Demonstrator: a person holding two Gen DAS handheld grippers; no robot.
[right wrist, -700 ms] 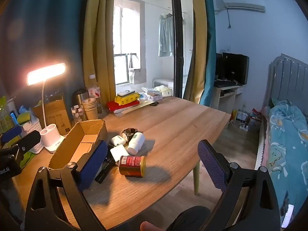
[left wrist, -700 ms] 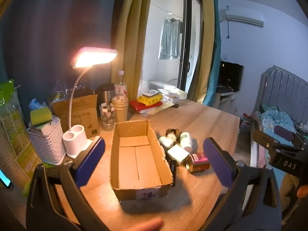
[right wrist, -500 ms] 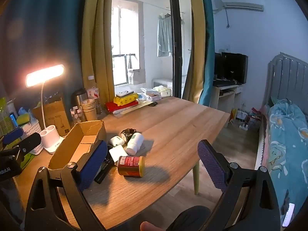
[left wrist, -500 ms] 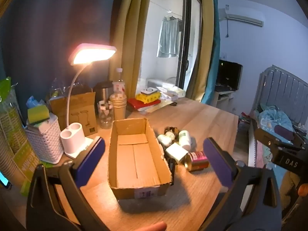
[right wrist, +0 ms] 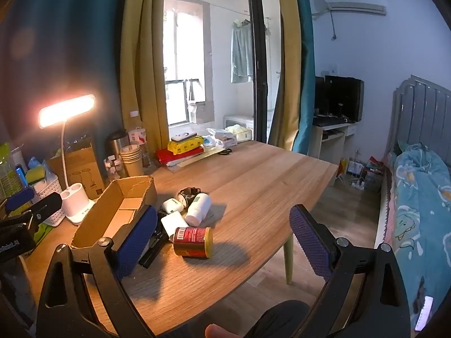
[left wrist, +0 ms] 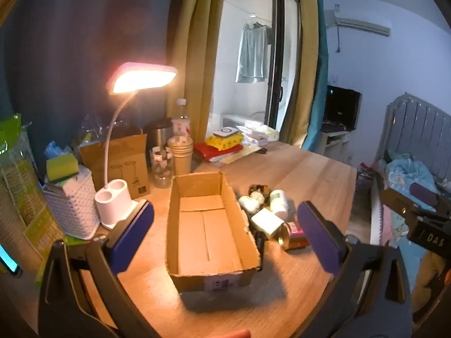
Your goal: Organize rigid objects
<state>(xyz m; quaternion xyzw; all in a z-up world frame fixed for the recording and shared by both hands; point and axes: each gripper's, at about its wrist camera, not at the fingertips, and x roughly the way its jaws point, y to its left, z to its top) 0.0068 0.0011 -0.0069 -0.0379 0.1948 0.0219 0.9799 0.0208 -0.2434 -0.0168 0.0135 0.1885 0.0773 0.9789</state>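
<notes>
An empty open cardboard box (left wrist: 208, 225) lies on the wooden table (left wrist: 296, 169), straight ahead of my open left gripper (left wrist: 225, 233). Right of it lies a pile: a red and gold can (right wrist: 193, 242) on its side, a white bottle (right wrist: 198, 208), a white square case (right wrist: 174, 222), a small white pod (right wrist: 172, 205), a watch (right wrist: 187, 193) and a black flat item (right wrist: 153, 249). My open right gripper (right wrist: 222, 242) is held near the can, above the table's front edge. The box also shows in the right wrist view (right wrist: 115, 211).
A lit desk lamp (left wrist: 141, 79) on a white base (left wrist: 114, 200), a white basket (left wrist: 70, 202), a brown carton (left wrist: 124, 163), cups (left wrist: 180, 155) and a flask (left wrist: 159, 135) crowd the back left. Red and yellow packs (right wrist: 183, 149) lie at the far edge. A bed (right wrist: 417, 197) stands to the right.
Both views have shifted slightly; the left gripper has drawn a little closer to the box. Both grippers stay open and nothing on the table has moved.
</notes>
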